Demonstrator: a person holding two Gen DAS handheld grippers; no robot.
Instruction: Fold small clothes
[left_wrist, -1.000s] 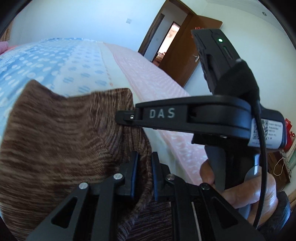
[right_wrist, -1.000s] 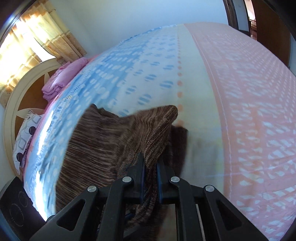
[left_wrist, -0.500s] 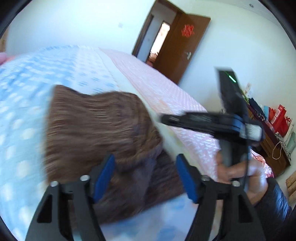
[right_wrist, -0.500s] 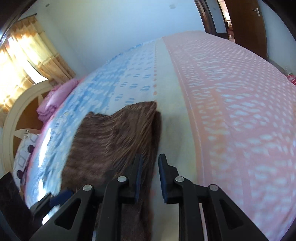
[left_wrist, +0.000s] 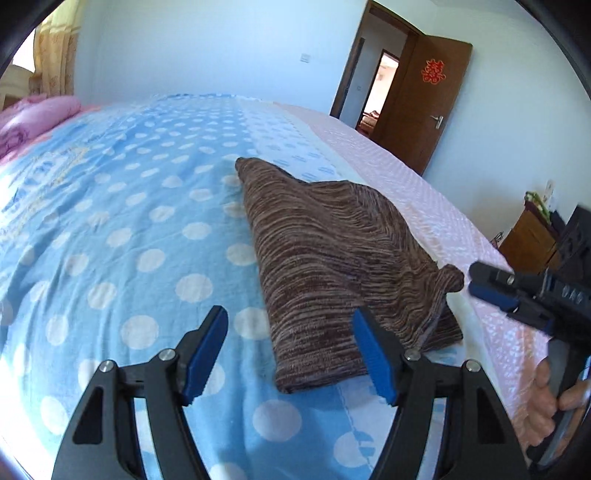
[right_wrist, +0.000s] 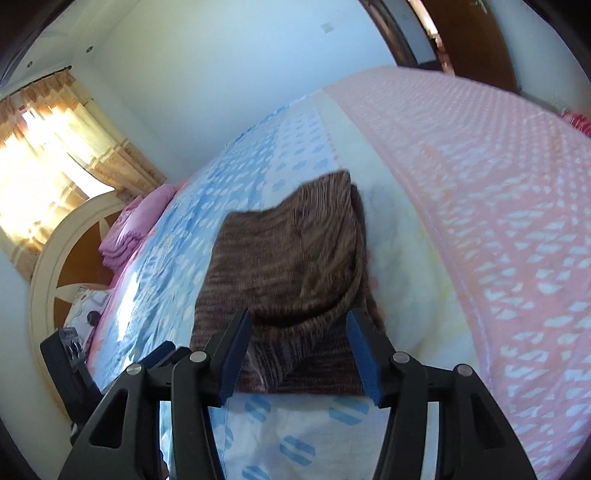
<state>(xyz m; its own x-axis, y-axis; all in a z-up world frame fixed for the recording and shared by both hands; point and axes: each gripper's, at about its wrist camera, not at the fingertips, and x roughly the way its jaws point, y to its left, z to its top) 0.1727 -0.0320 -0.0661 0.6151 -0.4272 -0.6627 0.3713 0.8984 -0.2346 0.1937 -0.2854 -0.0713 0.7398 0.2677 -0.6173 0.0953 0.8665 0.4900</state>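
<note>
One bed (left_wrist: 110, 229), largest item: cover blue with white dots on one side, pink patterned band (right_wrist: 498, 192) on the other, pale strip between. One folded stack of pink bedding (right_wrist: 129, 236) at the headboard end. One brown wooden door (left_wrist: 424, 99), standing open, red ornament on it. One brown striped knit garment (left_wrist: 332, 266), folded, lying flat on the cover where blue meets the pale strip; one corner bunched up. One left gripper (left_wrist: 291, 354), jaws spread wide, nothing between the pads, near edge of the knit just beyond them. One right gripper (right_wrist: 299, 358), jaws opening, clear of the knit, which lies ahead of its blue pads.
</note>
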